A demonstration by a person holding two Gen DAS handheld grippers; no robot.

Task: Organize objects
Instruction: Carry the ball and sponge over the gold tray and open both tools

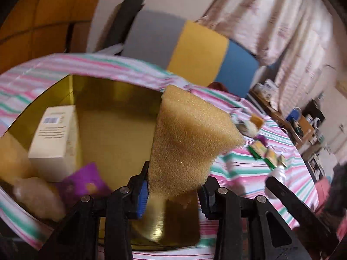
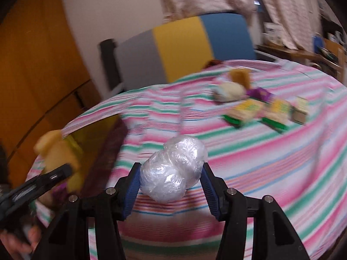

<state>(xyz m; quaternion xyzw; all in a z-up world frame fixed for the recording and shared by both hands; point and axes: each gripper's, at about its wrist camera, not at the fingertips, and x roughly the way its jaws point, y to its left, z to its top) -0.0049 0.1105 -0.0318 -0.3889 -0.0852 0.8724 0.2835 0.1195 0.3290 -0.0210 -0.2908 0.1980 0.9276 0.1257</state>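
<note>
Sponge (image 1: 190, 138), pinched at its narrow end by the closed left gripper (image 1: 173, 192), hangs above the gold box (image 1: 121, 91); right gripper (image 2: 171, 179) clamps a plastic-wrapped bundle (image 2: 173, 169). Either soft load may slip out short of the box.

1. In the left wrist view the gold tin (image 1: 117, 91) is crowded at lower left by a white box (image 1: 55, 138) and a purple packet (image 1: 86, 179); its centre floor lies bare.
2. The yellow sponge (image 1: 186, 143) blocks the middle.
3. In the right wrist view, striped cloth (image 2: 271, 162) lies bare at lower right; small packets (image 2: 260, 108) cluster at upper right.
</note>
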